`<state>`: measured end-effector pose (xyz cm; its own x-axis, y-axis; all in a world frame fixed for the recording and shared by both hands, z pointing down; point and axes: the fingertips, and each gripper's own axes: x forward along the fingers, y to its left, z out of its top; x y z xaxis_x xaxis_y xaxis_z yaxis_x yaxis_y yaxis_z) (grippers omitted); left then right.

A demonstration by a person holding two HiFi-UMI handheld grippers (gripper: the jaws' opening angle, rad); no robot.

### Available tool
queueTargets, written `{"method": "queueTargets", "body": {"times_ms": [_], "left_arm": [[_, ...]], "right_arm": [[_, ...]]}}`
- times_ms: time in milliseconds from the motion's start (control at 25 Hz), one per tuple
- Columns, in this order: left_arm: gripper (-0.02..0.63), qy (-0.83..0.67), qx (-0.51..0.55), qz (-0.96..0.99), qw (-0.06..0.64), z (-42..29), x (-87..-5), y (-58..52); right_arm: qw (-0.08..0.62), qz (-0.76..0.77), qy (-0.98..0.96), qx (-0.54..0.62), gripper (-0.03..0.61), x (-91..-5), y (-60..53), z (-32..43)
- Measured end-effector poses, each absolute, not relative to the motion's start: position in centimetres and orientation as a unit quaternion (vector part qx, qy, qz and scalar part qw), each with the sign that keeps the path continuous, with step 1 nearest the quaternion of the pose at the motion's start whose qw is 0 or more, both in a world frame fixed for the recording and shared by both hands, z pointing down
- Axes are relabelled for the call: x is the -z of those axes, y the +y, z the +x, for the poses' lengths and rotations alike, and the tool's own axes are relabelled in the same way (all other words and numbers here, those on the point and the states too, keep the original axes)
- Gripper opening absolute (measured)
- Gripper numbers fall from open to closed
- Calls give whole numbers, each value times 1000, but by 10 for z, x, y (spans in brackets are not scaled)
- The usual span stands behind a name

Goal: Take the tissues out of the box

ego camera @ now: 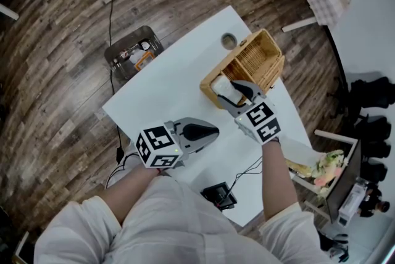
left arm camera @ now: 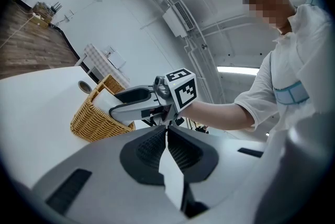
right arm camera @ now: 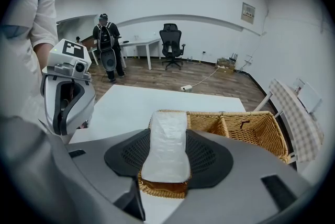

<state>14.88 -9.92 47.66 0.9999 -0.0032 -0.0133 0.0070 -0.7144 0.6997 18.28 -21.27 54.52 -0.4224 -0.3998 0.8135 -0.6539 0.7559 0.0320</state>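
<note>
A wicker basket (ego camera: 272, 61) with two compartments stands at the far right of the white table (ego camera: 166, 87). A white tissue pack (ego camera: 223, 89) stands upright in its near compartment. My right gripper (ego camera: 236, 94) reaches into that compartment. In the right gripper view the tissue pack (right arm camera: 166, 149) fills the gap between the two pads, touching both, and still sits in the basket (right arm camera: 251, 129). My left gripper (ego camera: 207, 132) hovers over the table's near side, left of the basket, jaws together with nothing held. The left gripper view shows the right gripper (left arm camera: 131, 102) at the basket (left arm camera: 91, 121).
A round cable hole (ego camera: 229, 41) lies in the table behind the basket. A small black device (ego camera: 220, 195) with a cable sits near the table's front edge. A metal bin (ego camera: 133, 52) stands on the wooden floor at the left. A person (right arm camera: 107, 47) stands far off.
</note>
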Motion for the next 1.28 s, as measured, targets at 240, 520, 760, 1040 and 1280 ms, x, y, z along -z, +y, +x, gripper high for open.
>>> {"method": "queueTargets", "body": {"times_ms": [240,520,760,1040,1280], "left_arm": [[2,2,5,927,375,148,-474,-97],[3,5,3,929,369,146,-470,-93],[3,5,1,931,365,144,-470,-90],[2,8,2,932,361,145,-467,-89],[2,13,2,933,359,146,-465,-86]], "right_arm": [[439,318,-826,-152,225,-546,-213,185],[444,319,-824,-149,222,-545,-215,183],[452,321,-819,-150,221,-543,-214,185],[460,320,-815,-149,221,-537,-214,184],[460,322,-814,-145,221,-529,-213,183]]}}
